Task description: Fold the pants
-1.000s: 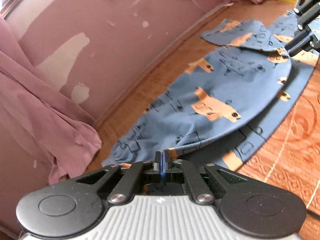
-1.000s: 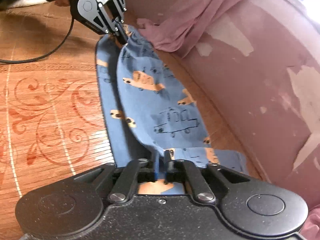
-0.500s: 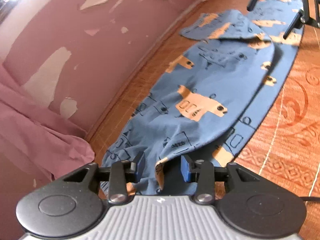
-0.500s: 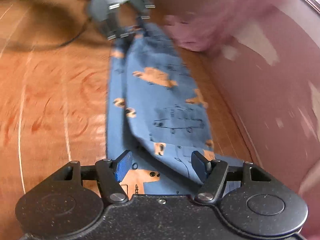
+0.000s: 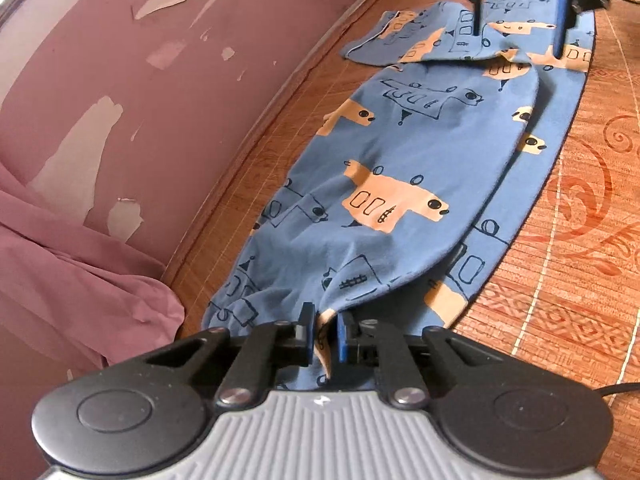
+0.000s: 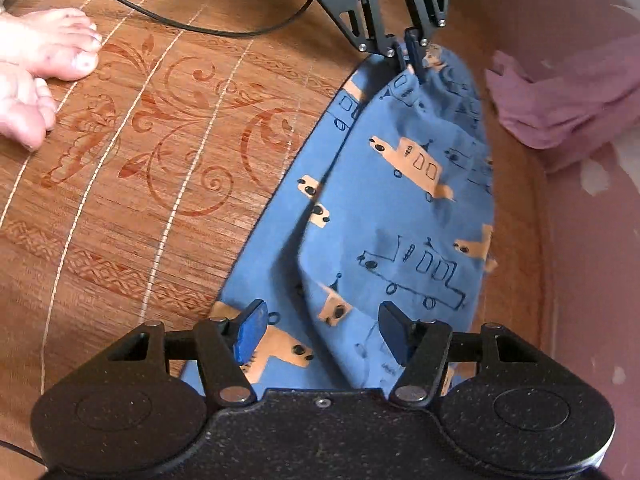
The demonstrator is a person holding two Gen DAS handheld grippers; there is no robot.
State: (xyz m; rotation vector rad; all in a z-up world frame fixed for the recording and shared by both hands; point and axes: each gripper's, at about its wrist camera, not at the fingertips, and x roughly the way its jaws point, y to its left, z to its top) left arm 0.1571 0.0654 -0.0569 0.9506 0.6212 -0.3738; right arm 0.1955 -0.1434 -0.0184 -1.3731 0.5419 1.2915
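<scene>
Pants (image 5: 404,168) lay on the patterned floor mat (image 6: 132,184) beside the pink wall (image 5: 120,80), one leg folded over the other. Fabric looked thin, light and limp: it should drape and slide, so best taken at cuff and waistband edges. Left tool (image 5: 324,338) was narrow, pinching a bunch of cloth at the near end. Right tool (image 6: 322,332) stood wide, empty, above the other end. Layer alignment underneath was hidden; the end under the right tool was cut off.
</scene>
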